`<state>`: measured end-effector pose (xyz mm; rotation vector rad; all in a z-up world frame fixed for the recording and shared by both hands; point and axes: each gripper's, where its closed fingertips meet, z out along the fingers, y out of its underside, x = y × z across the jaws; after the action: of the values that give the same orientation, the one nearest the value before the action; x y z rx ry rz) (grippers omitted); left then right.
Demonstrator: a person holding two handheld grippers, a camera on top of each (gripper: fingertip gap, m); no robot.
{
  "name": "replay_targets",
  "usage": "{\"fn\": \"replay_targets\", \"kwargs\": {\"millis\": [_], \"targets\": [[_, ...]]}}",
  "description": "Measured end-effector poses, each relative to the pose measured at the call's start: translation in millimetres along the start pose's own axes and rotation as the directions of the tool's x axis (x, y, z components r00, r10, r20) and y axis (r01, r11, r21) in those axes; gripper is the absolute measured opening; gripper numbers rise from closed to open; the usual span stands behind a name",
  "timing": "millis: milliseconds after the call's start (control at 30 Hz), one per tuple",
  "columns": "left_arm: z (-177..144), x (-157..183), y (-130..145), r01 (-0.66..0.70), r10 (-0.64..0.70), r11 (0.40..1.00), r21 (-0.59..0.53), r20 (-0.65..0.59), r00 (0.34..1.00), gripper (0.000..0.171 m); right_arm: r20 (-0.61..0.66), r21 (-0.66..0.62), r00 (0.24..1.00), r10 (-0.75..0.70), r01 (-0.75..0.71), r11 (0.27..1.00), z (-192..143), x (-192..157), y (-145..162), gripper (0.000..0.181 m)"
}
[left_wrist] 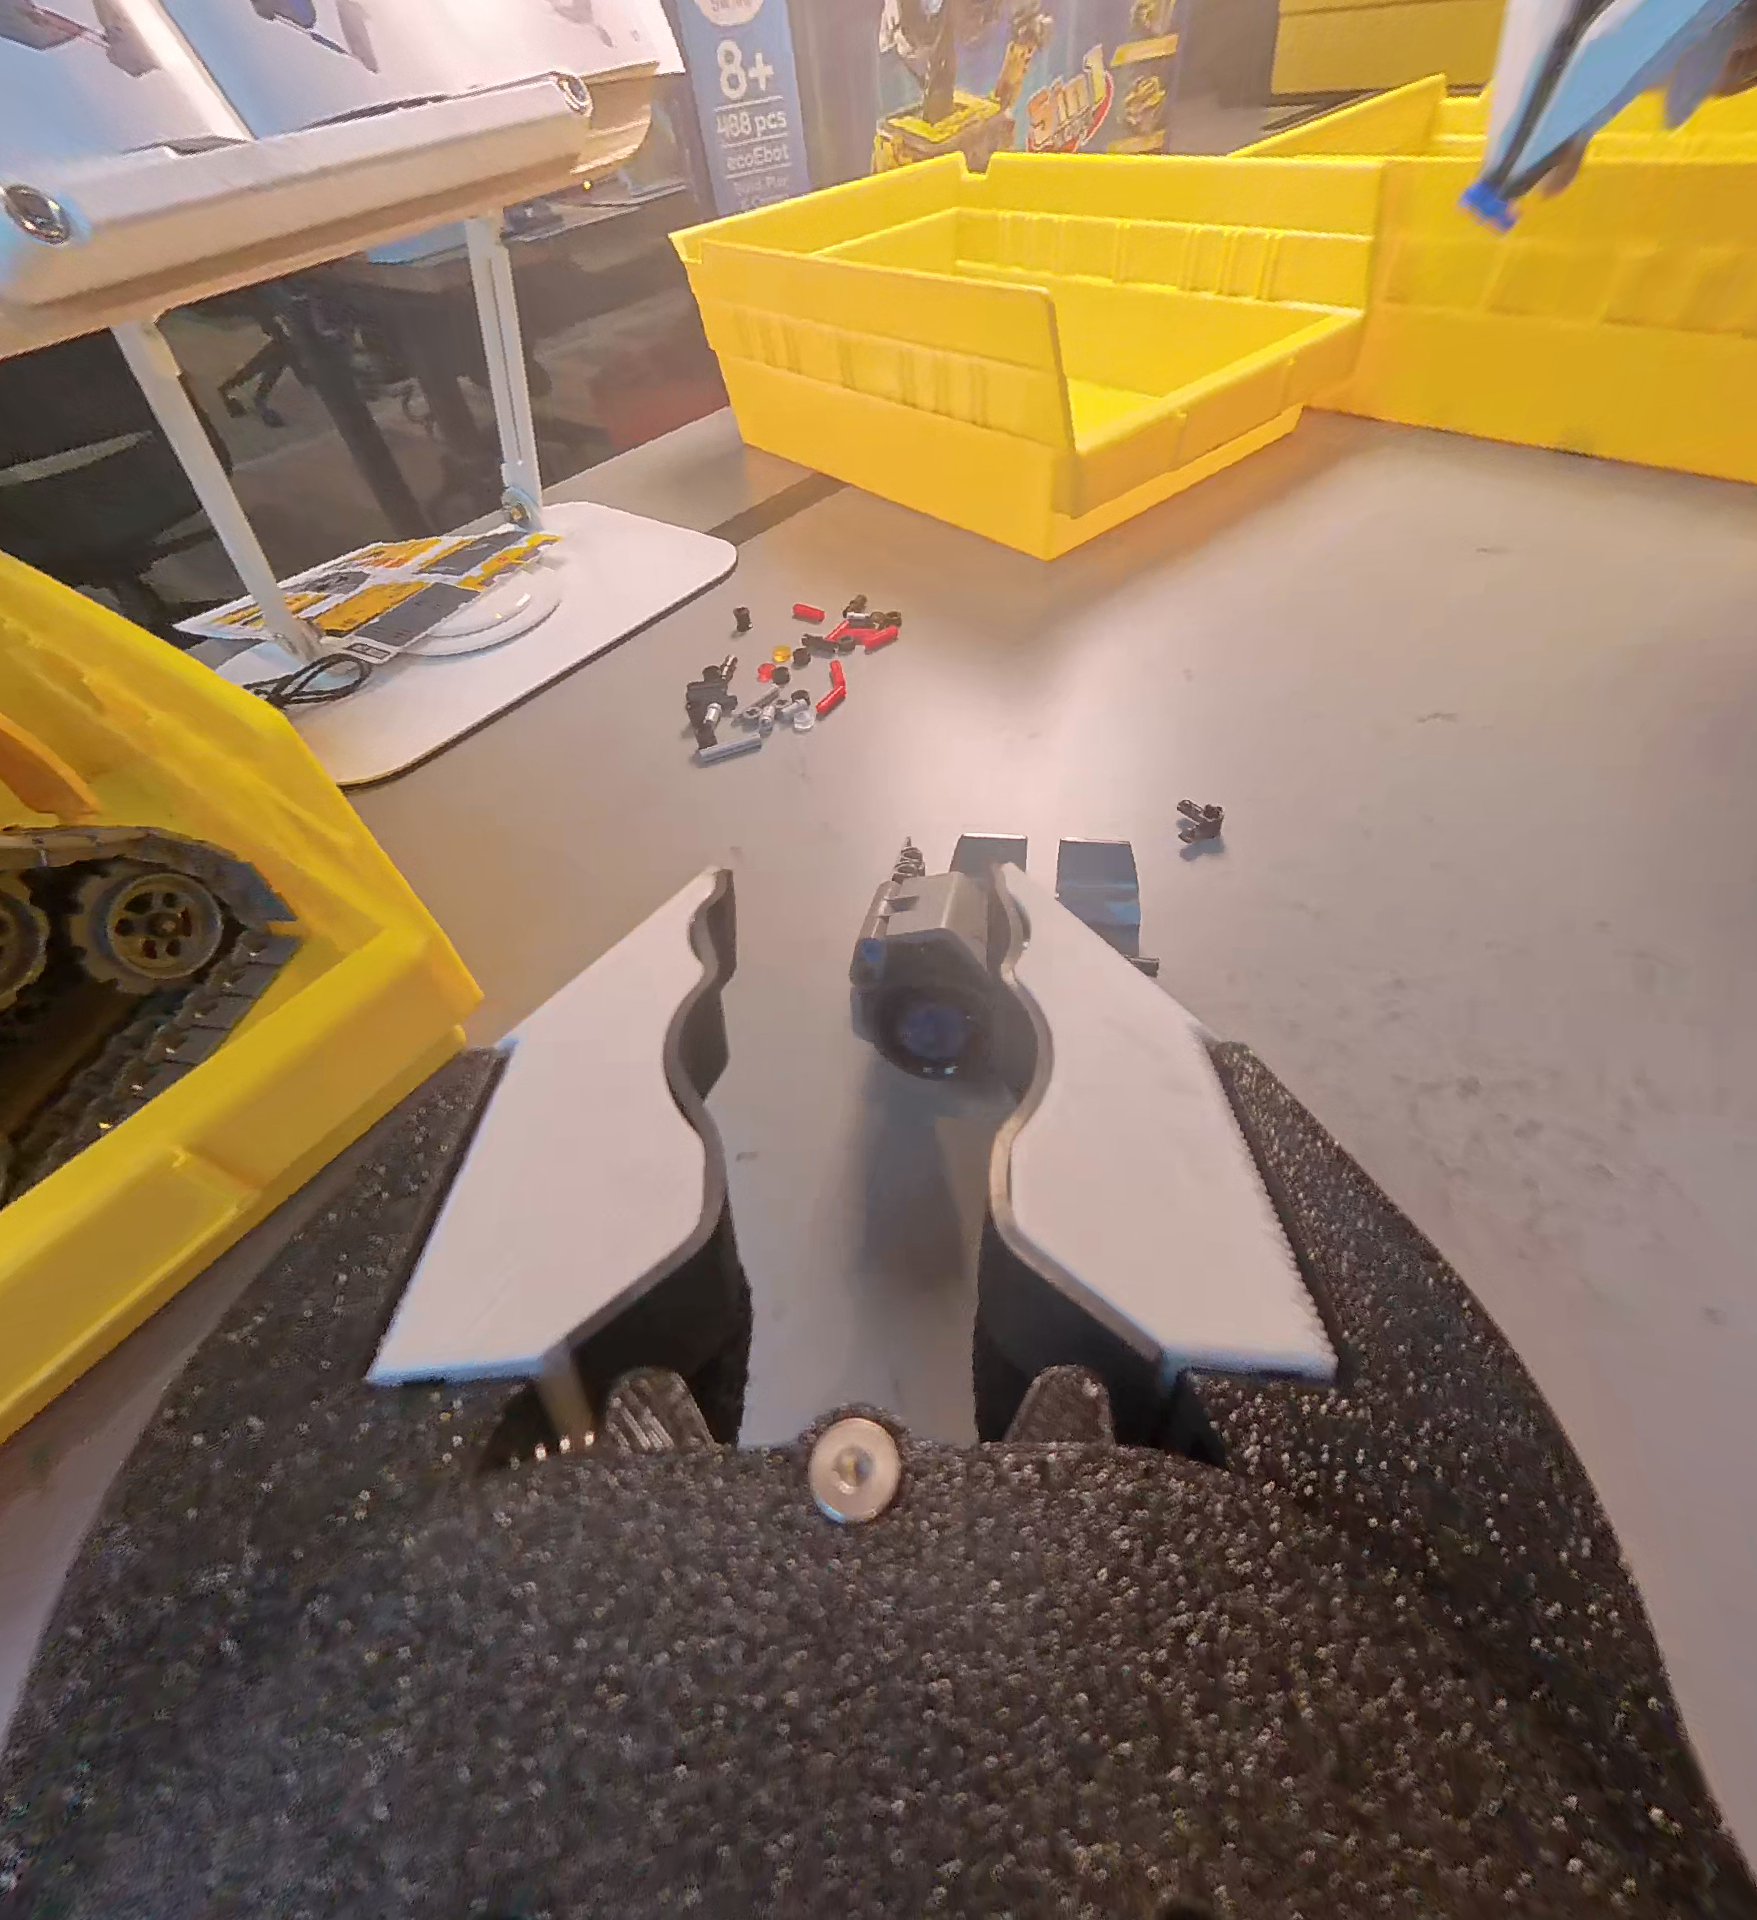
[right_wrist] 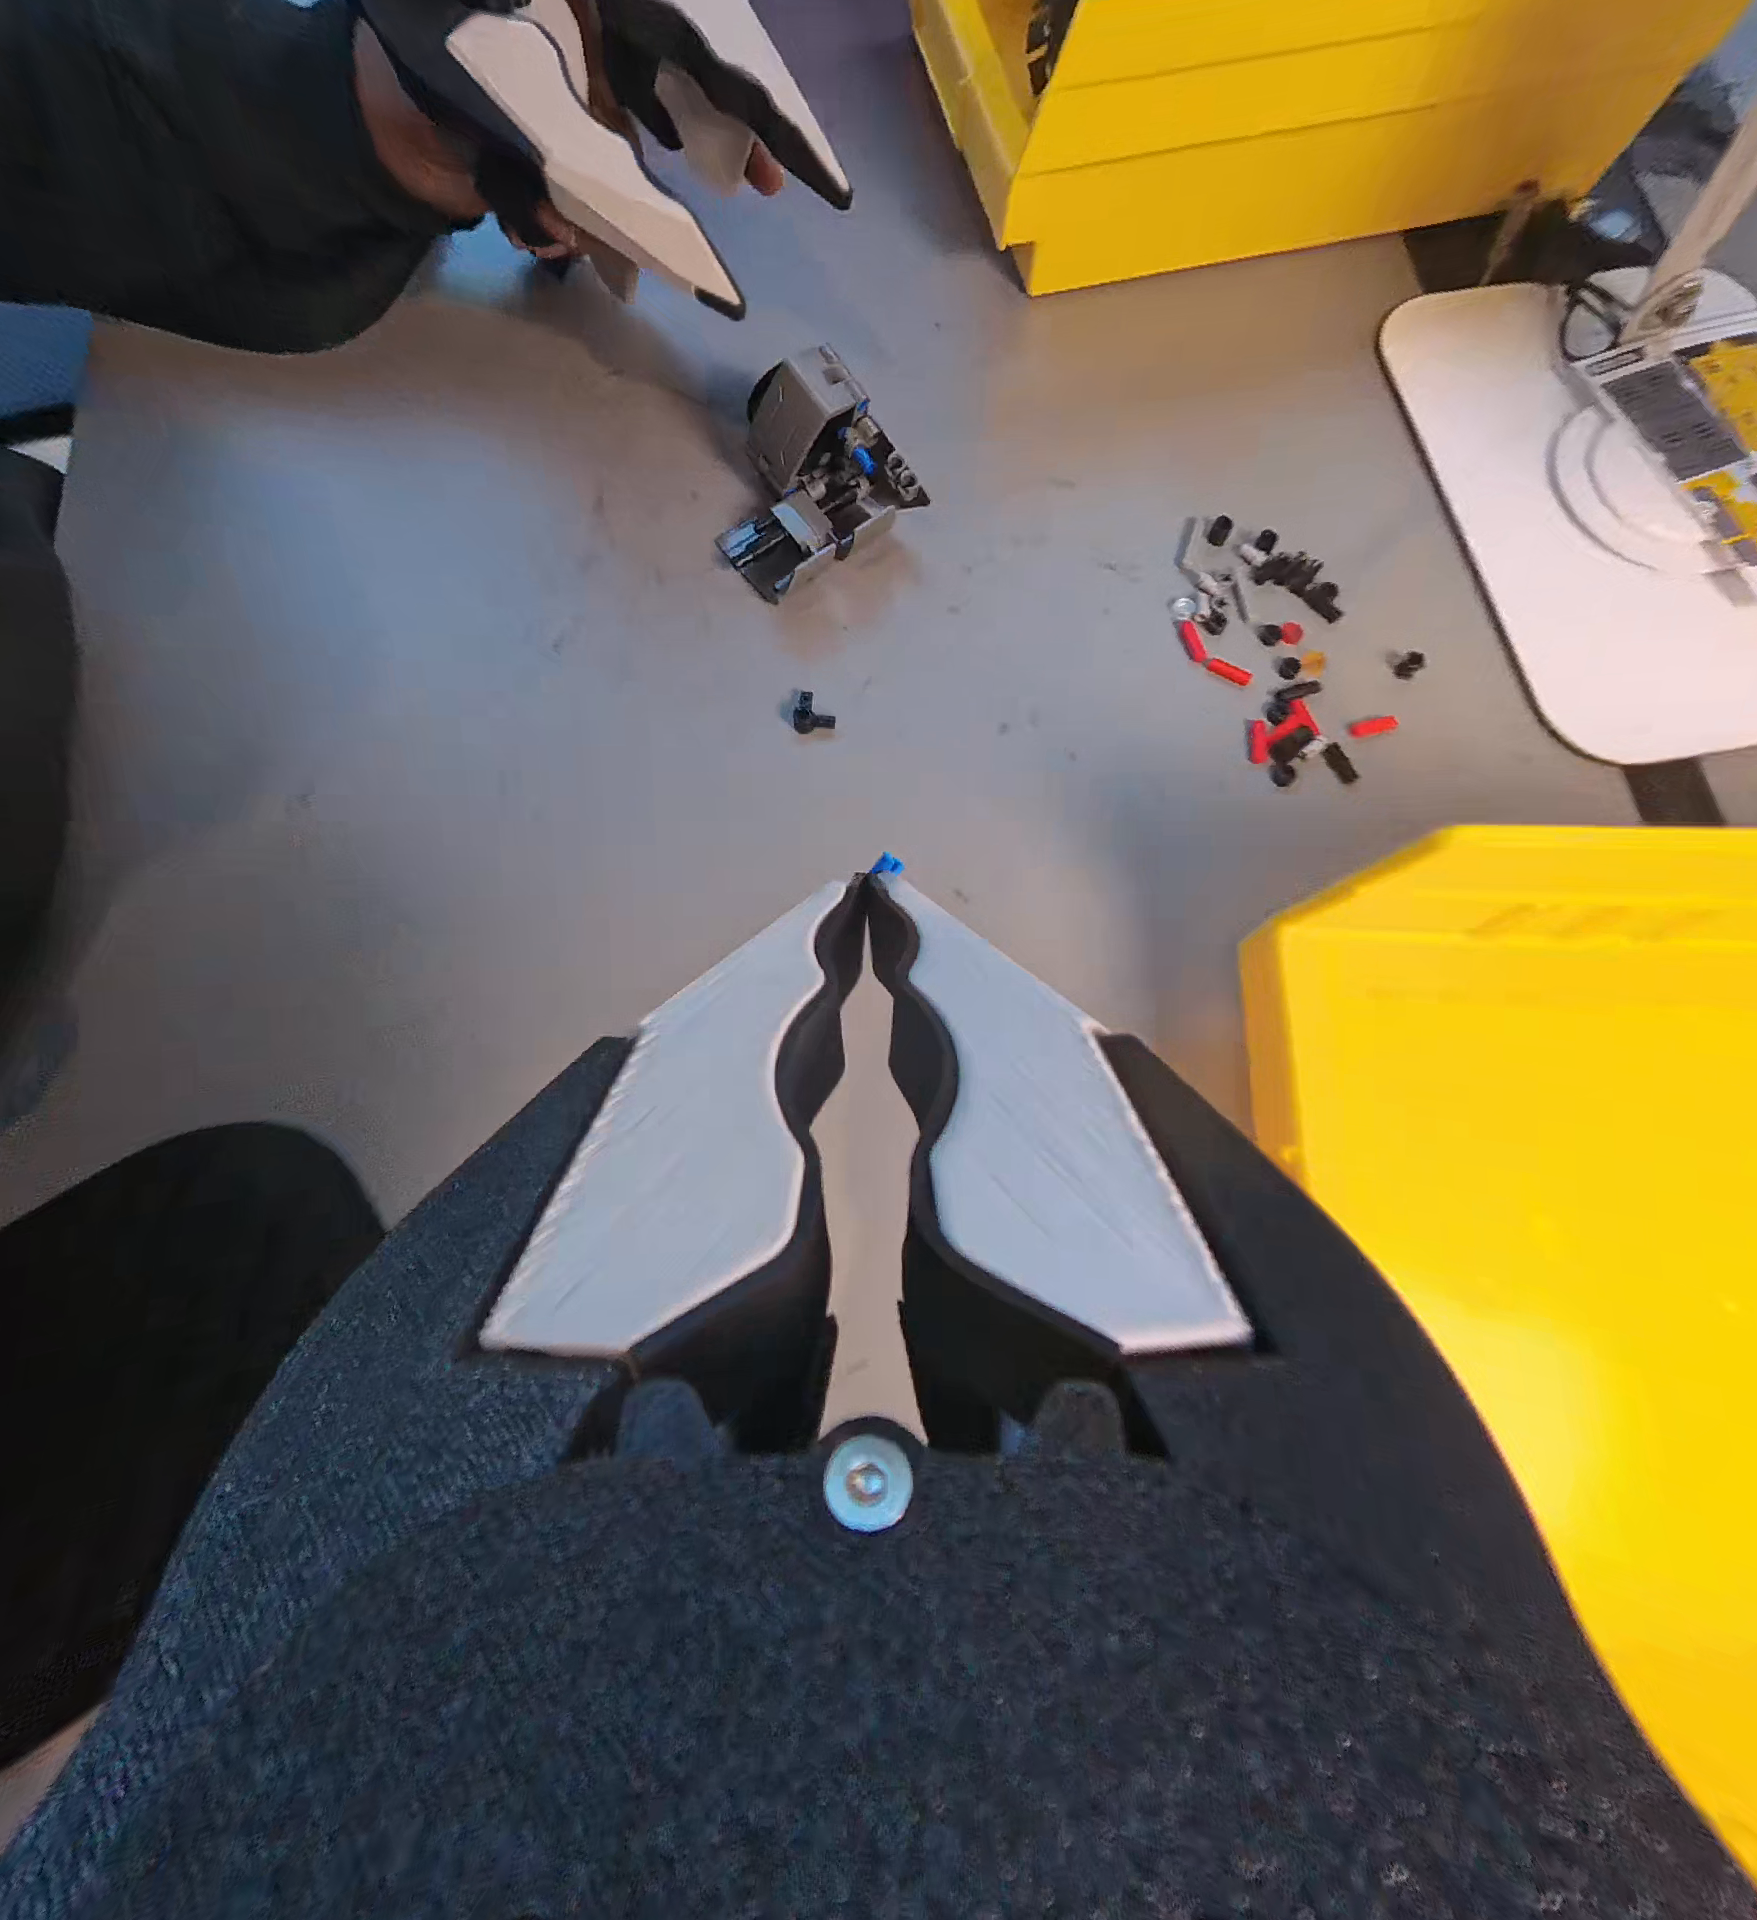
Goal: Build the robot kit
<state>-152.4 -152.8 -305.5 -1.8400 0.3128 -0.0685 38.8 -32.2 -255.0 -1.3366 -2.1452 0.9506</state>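
- Workshop bench for toy-brick assembly.
- Grey tabletop (right_wrist: 438,582), scuffed.
- Yellow bins (left_wrist: 957,343) ahead of the left claw; one at its left holds a tracked model (left_wrist: 74,956).
- Loose pins (right_wrist: 1269,665) scattered.
- Kit boxes (left_wrist: 1019,83) behind.
- Instruction sheet (left_wrist: 406,587) on a white stand (left_wrist: 500,665).

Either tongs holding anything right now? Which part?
Right tongs pinch a small blue piece by one end, at the very tips. Left tongs are open, holding nothing, around the grey assembly.
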Motion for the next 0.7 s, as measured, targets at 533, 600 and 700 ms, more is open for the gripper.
{"fn": "replay_targets", "kwargs": {"millis": [533, 600, 700], "targets": [[-6.0, 19.8, 1.6, -0.006, 0.004, 1.000, -0.016, -0.105, 0.995, 0.049, 0.085, -0.203, 0.994, 0.065, -0.047, 0.978, 125.8, -17.3, 33.4, 0.014], [-5.4, 20.4, 2.3, 0.002, -0.003, 1.000, -0.015, -0.110, 0.994, 0.049, 0.073, -0.175, 0.996, 0.059, -0.045, 0.984, 119.8, -14.9, 26.7, 0.016], [-5.3, 19.7, 2.3, 0.005, -0.006, 1.000, -0.013, -0.105, 0.994, 0.049, 0.040, -0.090, 0.997, 0.061, -0.057, 0.994, 104.8, -10.7, 9.6, 0.019]]}}
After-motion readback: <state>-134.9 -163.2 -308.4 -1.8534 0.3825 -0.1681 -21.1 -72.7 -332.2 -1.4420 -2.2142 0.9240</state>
